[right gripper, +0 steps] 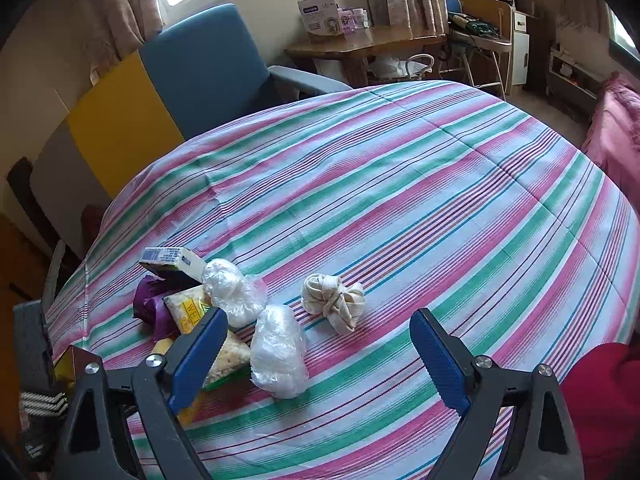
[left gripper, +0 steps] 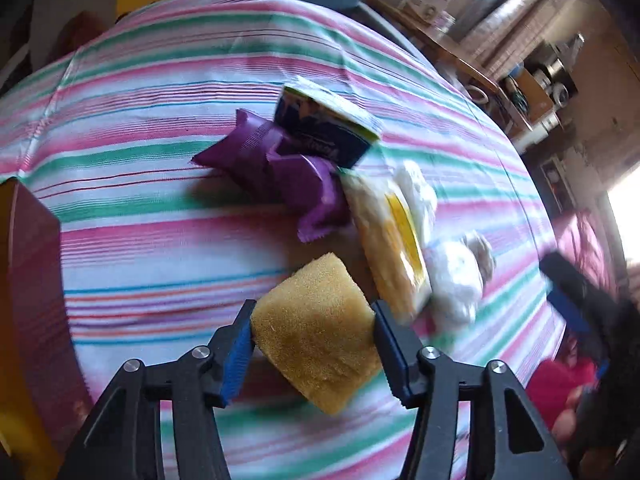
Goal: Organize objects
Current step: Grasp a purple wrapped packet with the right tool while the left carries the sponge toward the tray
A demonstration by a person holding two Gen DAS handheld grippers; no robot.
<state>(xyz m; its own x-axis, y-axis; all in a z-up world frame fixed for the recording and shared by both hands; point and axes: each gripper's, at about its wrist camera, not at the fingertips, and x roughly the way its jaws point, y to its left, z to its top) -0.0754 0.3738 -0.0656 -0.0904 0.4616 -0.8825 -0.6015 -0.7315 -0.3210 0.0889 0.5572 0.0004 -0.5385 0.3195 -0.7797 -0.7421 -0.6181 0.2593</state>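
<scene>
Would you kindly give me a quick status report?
Left hand-held gripper shut on yellow sponge. Right hand-held gripper open, empty. Purple packets ahead.

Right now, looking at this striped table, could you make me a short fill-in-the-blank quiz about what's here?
1. The left tool is shut on a yellow ____.
2. The right tool has its jaws ____, with nothing between them.
3. The crinkled foil snack packets are coloured ____.
4. The knotted cream cloth bundle lies on a tablecloth patterned with ____.

Missing words: sponge; open; purple; stripes

Blue armchair (right gripper: 208, 68), wooden side table (right gripper: 360, 42)
</scene>
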